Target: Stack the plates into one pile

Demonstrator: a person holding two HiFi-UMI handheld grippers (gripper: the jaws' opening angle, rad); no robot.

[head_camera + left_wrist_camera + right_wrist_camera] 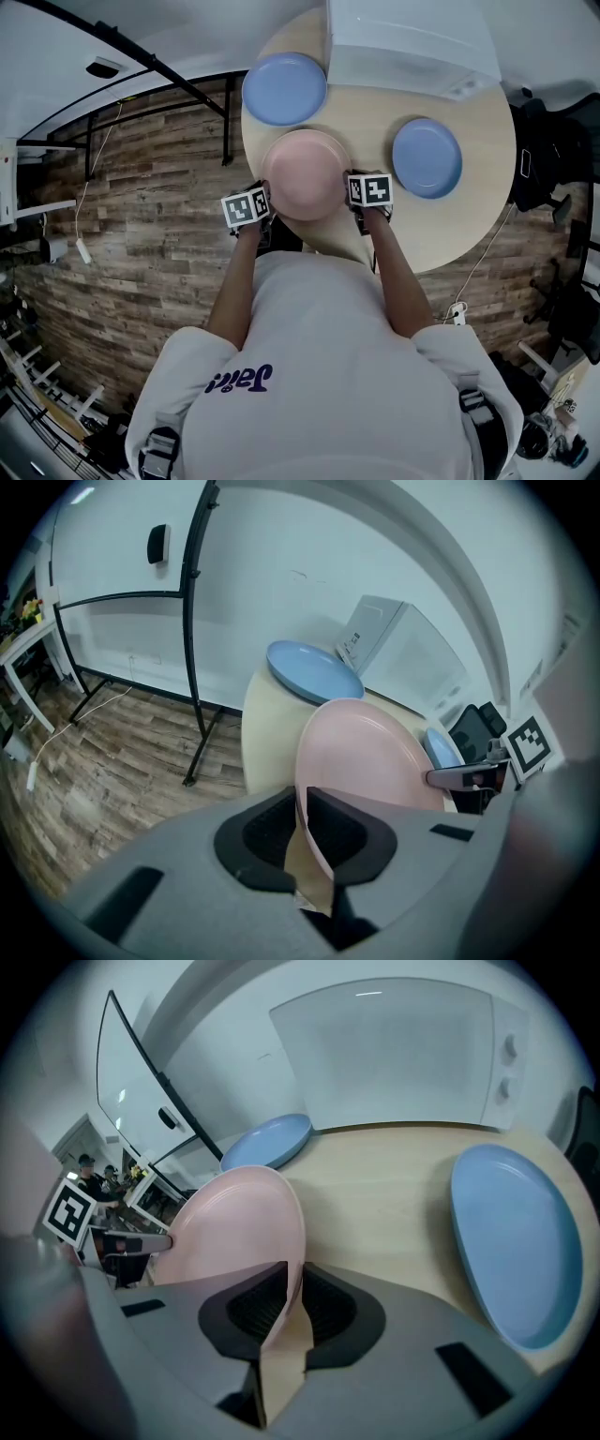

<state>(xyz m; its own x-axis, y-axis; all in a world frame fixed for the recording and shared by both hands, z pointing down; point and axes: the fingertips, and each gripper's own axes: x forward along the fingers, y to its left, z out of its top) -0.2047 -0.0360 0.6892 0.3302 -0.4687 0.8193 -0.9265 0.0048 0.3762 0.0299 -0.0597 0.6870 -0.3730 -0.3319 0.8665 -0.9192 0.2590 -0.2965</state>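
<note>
Left tongs [302, 829] clenched on the left rim of the pink plate [305, 174], edge pinched between the pads

One blue plate [284, 88] upper left on the table [361, 127], untouched

Pink plate sits centre frame at the table's near edge, gripped from opposite sides, likely so it lifts level

Right tongs [292, 1305] clamped on its right rim

Second blue plate [427, 157] lies right, apart; a probable stacking target

Wood-plank floor [141, 244] (brown, streaky), white wall [281, 564], black metal frame [192, 621], round pale table [370, 117].
</note>
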